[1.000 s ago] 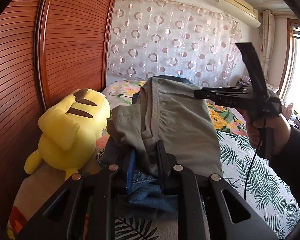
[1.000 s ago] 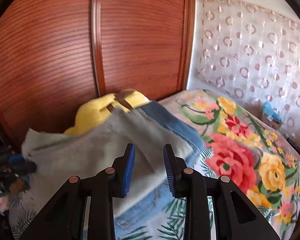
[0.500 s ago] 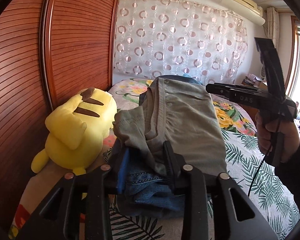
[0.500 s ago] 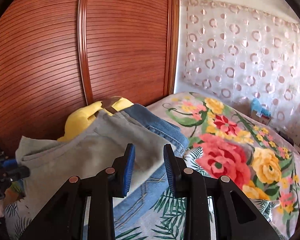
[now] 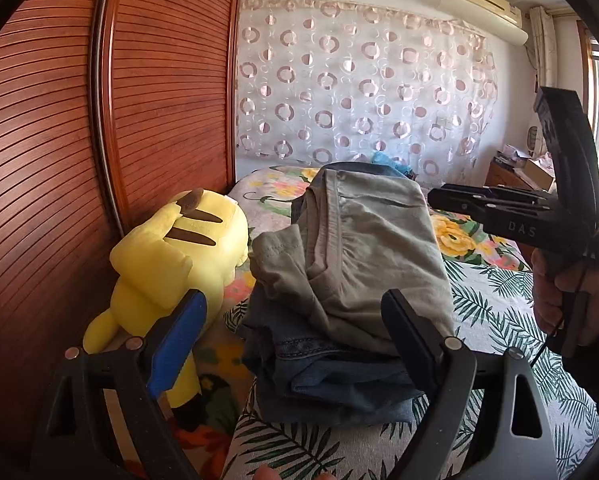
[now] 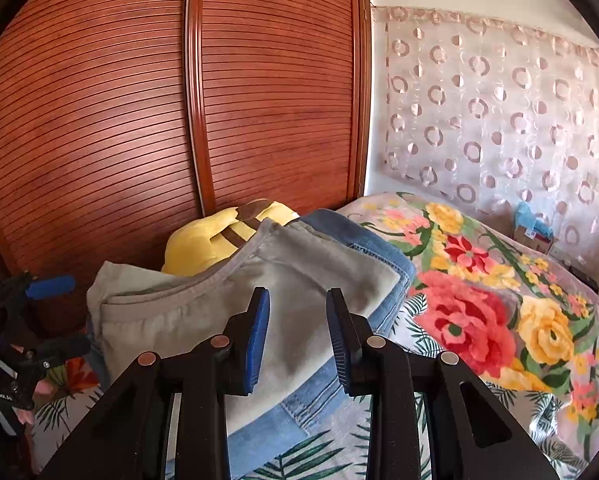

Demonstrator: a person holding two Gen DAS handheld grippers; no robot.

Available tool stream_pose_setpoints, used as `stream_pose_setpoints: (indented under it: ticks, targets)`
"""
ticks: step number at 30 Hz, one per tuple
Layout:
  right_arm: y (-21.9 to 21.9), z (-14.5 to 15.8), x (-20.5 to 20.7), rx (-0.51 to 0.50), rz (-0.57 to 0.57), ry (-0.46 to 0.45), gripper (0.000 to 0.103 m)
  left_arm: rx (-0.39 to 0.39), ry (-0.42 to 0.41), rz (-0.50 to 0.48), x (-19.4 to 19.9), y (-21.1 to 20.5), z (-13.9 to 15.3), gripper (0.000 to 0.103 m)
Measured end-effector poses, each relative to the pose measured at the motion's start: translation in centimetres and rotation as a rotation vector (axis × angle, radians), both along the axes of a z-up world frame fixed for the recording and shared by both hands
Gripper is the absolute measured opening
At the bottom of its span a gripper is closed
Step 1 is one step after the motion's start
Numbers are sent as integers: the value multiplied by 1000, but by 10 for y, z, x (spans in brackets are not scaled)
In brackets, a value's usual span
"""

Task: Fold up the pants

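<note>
On the bed (image 5: 495, 312), right next to the yellow plush toy (image 5: 171, 264), there's a little stack of folded clothes: grey-green pants (image 5: 363, 248) lying on top of folded jeans (image 5: 339, 380). Looks like the top pair was just set down there, which would explain why everything is parked where it is.

The left tool (image 5: 295, 344) has just been opening its jaws, and they now stand wide apart on either side of the near end of the stack. Nothing is pinched; the blue pad on the plush-toy side is clear of the cloth and the other finger sits just beside the pants edge. My read is that it has let go of the fold so the pants can settle flat on the jeans.

The right tool (image 6: 297, 336) hangs above the far-from-plush side of the stack with a narrow gap between its fingers and no cloth in that gap, so it's not gripping anything either. From the left camera you can see it held out level over the bed by a hand (image 5: 567, 300), off the pants.

The pants corner nearest the plush toy looks a bit bunched and sticks out past the rest, so I'd guess a tidy-up tug there is what's left, otherwise the fold seems basically done.
</note>
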State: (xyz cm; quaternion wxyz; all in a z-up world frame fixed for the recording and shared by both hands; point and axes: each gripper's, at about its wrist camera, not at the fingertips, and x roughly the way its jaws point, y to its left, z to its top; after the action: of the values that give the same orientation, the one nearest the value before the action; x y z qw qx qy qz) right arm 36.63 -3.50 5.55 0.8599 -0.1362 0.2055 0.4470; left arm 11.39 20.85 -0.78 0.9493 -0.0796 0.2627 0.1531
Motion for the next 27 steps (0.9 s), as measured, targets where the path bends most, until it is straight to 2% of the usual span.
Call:
stream_pose_setpoints:
  ticks: [2, 4, 7, 8, 17, 27]
  targets:
    - [-1, 0, -2, -1, -4, 3, 32, -8, 1, -7, -2, -1, 1, 89]
    - [-4, 0, -7, -1, -11, 9, 46, -16, 0, -16, -5, -2, 2, 89]
    - [-7, 0, -17, 9, -21, 16, 62, -8, -3, -15, -10, -6, 3, 89]
    - [-8, 0, -20, 8, -26, 16, 64, -4, -2, -16, -11, -8, 3, 89]
    - [-30, 4, -61, 10, -86, 14, 69, 30, 6, -67, -22, -31, 6, 89]
    - [-70, 12, -121, 48, -156, -14, 77, 18, -8, -136, -33, -61, 18, 89]
